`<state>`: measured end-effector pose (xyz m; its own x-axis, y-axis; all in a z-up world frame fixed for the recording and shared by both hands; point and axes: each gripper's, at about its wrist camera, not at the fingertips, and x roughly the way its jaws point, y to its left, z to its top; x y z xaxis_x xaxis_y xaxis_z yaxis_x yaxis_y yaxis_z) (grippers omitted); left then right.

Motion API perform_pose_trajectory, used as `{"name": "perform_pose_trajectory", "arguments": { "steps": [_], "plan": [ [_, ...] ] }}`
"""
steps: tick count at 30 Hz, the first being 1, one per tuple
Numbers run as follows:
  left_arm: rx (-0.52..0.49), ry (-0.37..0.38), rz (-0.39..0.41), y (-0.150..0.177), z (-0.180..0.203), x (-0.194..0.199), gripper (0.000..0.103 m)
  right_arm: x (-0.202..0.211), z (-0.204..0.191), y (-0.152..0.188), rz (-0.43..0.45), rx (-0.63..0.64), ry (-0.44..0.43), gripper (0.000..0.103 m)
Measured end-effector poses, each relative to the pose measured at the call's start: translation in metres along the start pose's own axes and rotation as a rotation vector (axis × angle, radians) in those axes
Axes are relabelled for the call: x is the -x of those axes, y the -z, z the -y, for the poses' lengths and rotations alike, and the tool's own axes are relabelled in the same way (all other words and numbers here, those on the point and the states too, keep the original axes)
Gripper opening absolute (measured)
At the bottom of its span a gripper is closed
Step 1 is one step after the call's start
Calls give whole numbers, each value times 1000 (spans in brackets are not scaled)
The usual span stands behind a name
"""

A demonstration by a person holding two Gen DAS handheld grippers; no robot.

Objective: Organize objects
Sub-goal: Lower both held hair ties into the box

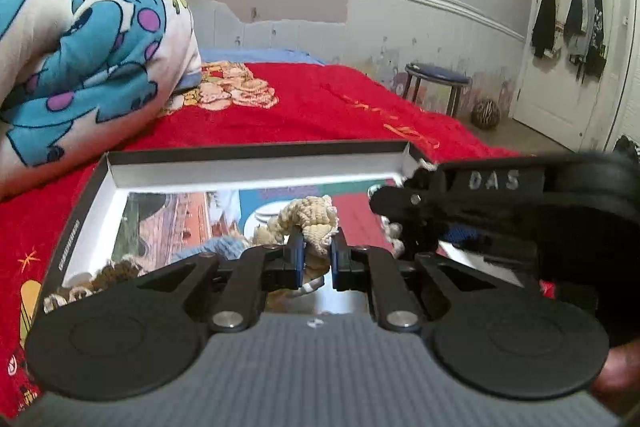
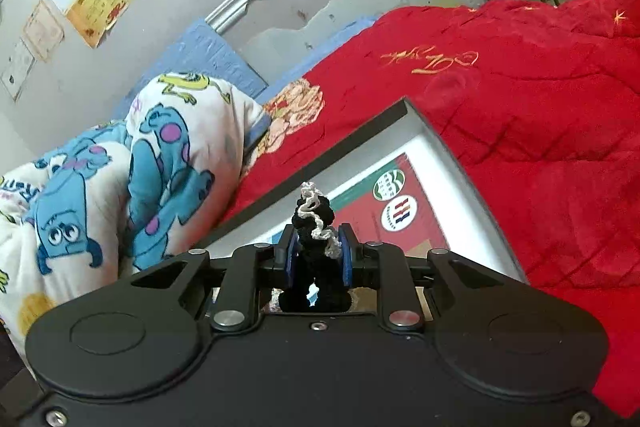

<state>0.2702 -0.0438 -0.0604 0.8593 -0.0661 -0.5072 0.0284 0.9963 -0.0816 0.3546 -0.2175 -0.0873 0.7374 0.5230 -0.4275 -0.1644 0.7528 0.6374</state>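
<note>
A shallow black-and-white box (image 1: 256, 169) with a printed bottom lies on the red bedspread; it also shows in the right wrist view (image 2: 430, 139). My left gripper (image 1: 318, 251) is shut on a cream crocheted scrunchie (image 1: 310, 217) over the box. A blue scrunchie (image 1: 218, 249) and a brown one (image 1: 114, 271) lie in the box at the left. My right gripper (image 2: 316, 245) is shut on a black scrunchie with white trim (image 2: 314, 215) above the box. In the left wrist view the right gripper (image 1: 404, 205) reaches in from the right.
A folded cartoon blanket (image 1: 80, 39) sits at the left on the red bedspread (image 1: 320, 107). A blue stool (image 1: 436, 83) and a striped ball (image 1: 486, 113) stand on the floor by the wall. Clothes hang on the white door (image 1: 572, 7).
</note>
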Motion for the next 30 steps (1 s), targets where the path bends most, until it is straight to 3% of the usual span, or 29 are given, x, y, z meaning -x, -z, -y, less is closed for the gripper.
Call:
{"name": "perform_pose_trajectory", "arguments": {
  "steps": [8, 22, 26, 30],
  "plan": [
    [-53, -12, -10, 8, 8, -1, 17, 1, -11, 6, -13, 53, 20, 22],
    [-46, -12, -17, 9, 5, -5, 17, -7, -6, 7, -84, 62, 75, 22],
    [-56, -12, -16, 11, 5, -5, 18, -6, -13, 8, -81, 124, 116, 22],
    [-50, -1, -18, 11, 3, -5, 18, -6, -14, 9, -94, 118, 101, 22]
  ]
}}
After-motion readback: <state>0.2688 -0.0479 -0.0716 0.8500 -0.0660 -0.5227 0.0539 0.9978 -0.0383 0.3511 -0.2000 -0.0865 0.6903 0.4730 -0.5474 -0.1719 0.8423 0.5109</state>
